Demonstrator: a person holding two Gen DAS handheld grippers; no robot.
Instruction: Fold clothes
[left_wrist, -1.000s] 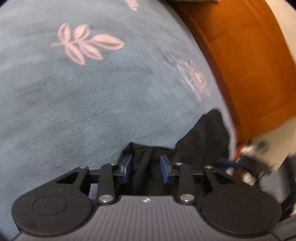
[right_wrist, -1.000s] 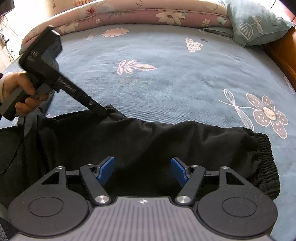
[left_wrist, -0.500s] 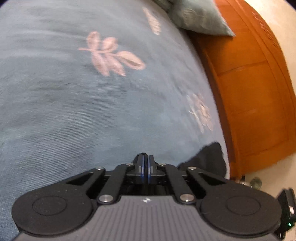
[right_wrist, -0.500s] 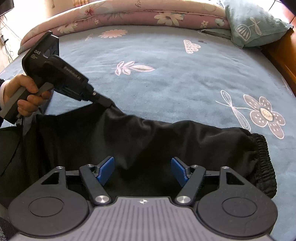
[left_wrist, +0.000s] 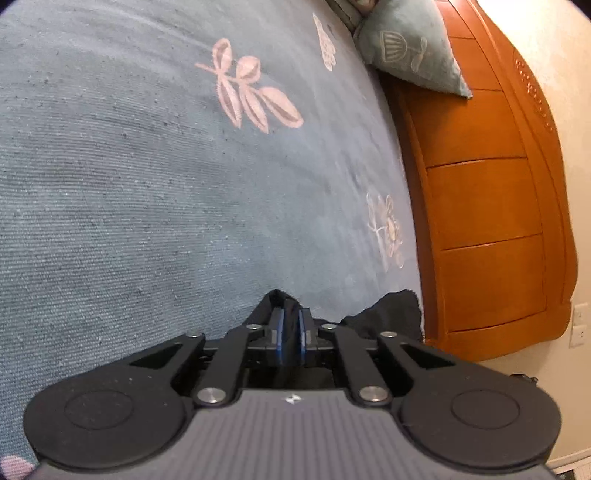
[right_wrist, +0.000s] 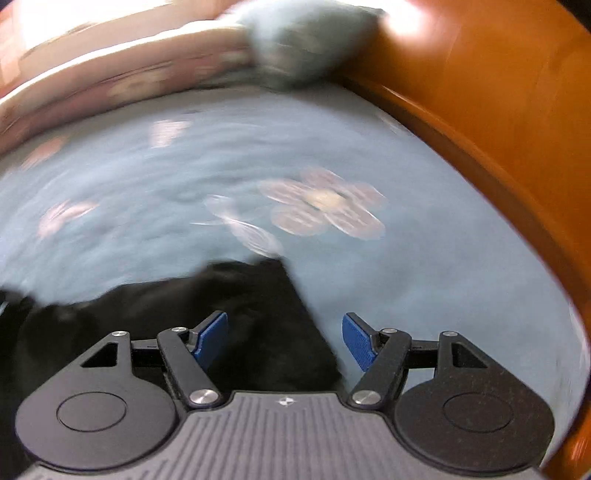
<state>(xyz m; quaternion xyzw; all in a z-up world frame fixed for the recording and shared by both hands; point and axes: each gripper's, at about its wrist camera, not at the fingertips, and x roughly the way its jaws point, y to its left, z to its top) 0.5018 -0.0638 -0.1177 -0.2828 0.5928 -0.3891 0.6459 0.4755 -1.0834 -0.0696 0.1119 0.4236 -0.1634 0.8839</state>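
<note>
The left wrist view is sharp: the left gripper (left_wrist: 290, 328) has its blue pads (left_wrist: 279, 334) pinched together on a peak of the black garment (left_wrist: 388, 317), which tents up around the fingertips and trails off to their right, toward the orange headboard (left_wrist: 491, 192). Ahead of it lies bare blue bedspread (left_wrist: 129, 206) and a pillow (left_wrist: 410, 55)

The right wrist view is smeared with blur. There the right gripper (right_wrist: 284, 341) stands wide apart, clamped on nothing; the garment (right_wrist: 155, 306) spreads dark and rumpled under its left finger (right_wrist: 210, 334) and between the two, ending in a slanted edge short of the right one
</note>
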